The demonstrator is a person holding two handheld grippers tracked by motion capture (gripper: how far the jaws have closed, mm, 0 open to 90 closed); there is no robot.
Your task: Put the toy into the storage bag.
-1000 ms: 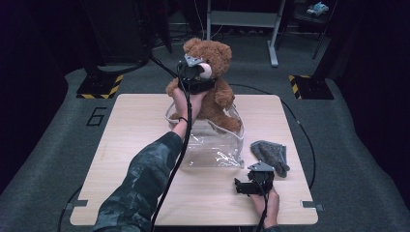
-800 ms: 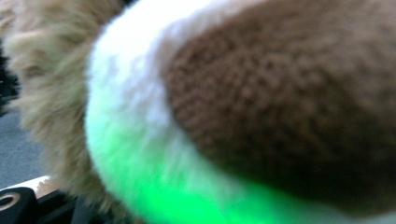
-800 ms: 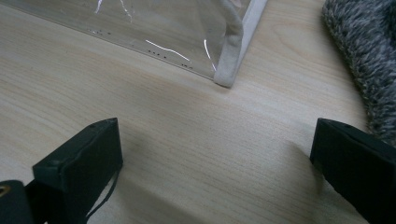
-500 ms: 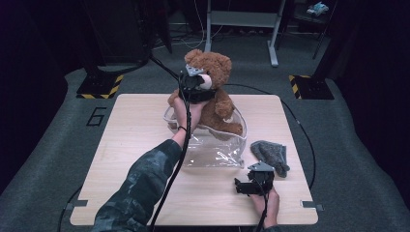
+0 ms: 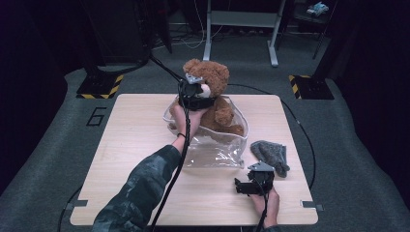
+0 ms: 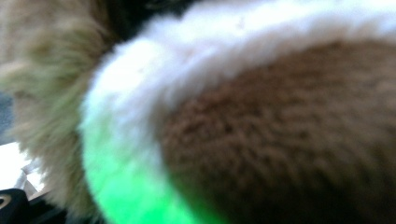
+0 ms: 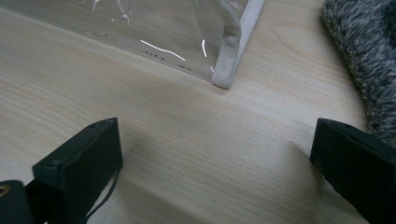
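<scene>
Brown and cream fur, blurred, blocks our left tool's (image 5: pixel 193 92) camera; we cannot tell its jaw state. The teddy bear (image 5: pixel 215 96) sits upright in the clear bag's (image 5: pixel 217 147) mouth at the desk's (image 5: pixel 135 145) far side. Right tool (image 5: pixel 249 186) rests with jaws apart beside a grey knit piece (image 5: pixel 270 155).

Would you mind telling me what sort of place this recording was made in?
Probably a lab or studio set up for recording manipulation, not a home. A lone wooden table stands on grey carpet with a "6" marked beside it, yellow-black hazard-striped bases sit behind it, and dark surroundings hold a metal stand.
</scene>
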